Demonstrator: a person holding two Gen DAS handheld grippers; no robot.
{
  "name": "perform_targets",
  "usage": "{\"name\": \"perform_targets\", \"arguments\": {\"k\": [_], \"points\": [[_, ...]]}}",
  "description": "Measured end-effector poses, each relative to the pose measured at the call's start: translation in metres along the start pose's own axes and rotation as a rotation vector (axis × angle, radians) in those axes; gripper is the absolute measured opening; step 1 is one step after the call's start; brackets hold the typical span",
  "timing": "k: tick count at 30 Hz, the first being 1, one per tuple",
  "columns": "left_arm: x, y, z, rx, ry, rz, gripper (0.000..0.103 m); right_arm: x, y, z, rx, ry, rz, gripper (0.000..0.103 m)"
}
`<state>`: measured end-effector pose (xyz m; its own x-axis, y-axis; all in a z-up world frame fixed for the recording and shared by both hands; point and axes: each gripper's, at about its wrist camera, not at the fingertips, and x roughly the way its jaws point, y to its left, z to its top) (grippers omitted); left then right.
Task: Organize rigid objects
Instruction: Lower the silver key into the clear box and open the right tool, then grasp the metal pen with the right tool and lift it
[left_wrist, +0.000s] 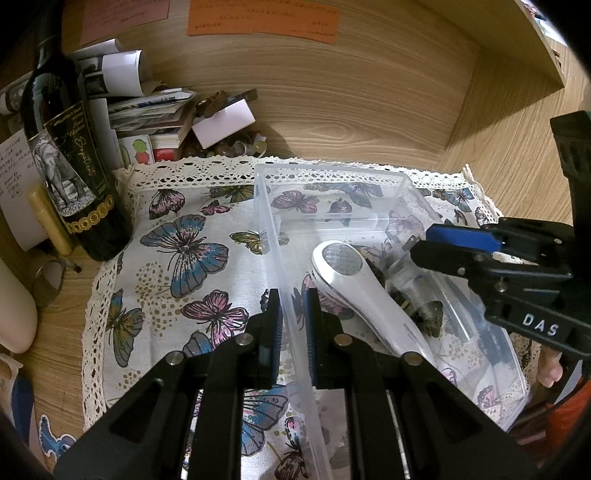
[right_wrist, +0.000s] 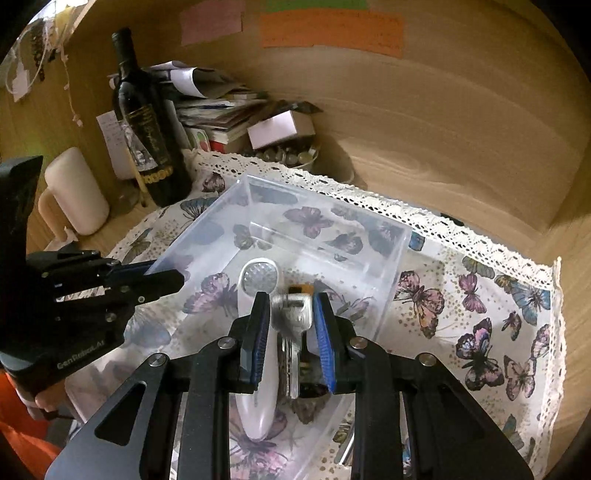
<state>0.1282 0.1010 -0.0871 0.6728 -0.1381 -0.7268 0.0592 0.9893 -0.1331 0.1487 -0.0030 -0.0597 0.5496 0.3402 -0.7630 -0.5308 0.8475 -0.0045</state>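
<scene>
Far left on the wooden counter (left_wrist: 369, 110): cream cylinder (right_wrist: 75, 192), dark wine bottle (left_wrist: 70, 166) with elephant label, upright, touching the left edge of the butterfly cloth (left_wrist: 177, 258). Behind the bottle, against the back wall, a messy paper stack (left_wrist: 147, 110) and a small white box (left_wrist: 223, 123); orange note (left_wrist: 264, 18) stuck on the wall above. Centre, on the cloth: clear plastic bin (left_wrist: 332, 177), open top. Left gripper (left_wrist: 293, 325) clamped on the bin's near-left wall, jaws nearly closed with only the thin plastic between the blue pads. Inside the bin, lying on its floor: white handheld device (left_wrist: 354, 288), round grille end toward the far side, handle toward the near side. Just right of it, small dark items (left_wrist: 424, 317) on the bin floor, too cluttered to identify. Right gripper (right_wrist: 290, 325) reaching down over the bin from the right, jaws narrowed onto a clear-and-metal object (right_wrist: 293, 321), pads pressing both its sides, held above the bin floor beside the white device; object's exact type unclear. Right of the bin: bare cloth with lace edge, then counter.
</scene>
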Motion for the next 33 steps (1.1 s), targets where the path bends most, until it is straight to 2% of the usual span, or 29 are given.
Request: {"name": "perform_targets", "arguments": {"k": [6,14,18,25,31,32,33], "points": [[0.000,0.000,0.001,0.002,0.000,0.001,0.010,-0.026,-0.005,0.001,0.009,-0.074,-0.040,0.029],[0.000,0.000,0.001,0.001,0.001,0.001,0.010,-0.066,-0.030,-0.006,0.055,-0.144,-0.153,0.034],[0.000,0.000,0.001,0.003,0.002,0.003,0.010,-0.066,-0.045,-0.020,0.084,-0.105,-0.194,0.034],[0.001,-0.002,0.000,0.003,0.003,0.007,0.010,-0.037,-0.056,-0.052,0.104,0.019,-0.193,0.034],[0.001,-0.001,0.000,0.002,0.003,0.007,0.010,-0.010,-0.061,-0.071,0.136,0.109,-0.123,0.035],[0.001,-0.001,0.000,0.003,0.004,0.008,0.010,-0.007,-0.061,-0.072,0.141,0.122,-0.101,0.041],[0.001,-0.001,0.000,0.002,0.005,0.007,0.010,-0.004,-0.061,-0.073,0.141,0.133,-0.083,0.041]]}}
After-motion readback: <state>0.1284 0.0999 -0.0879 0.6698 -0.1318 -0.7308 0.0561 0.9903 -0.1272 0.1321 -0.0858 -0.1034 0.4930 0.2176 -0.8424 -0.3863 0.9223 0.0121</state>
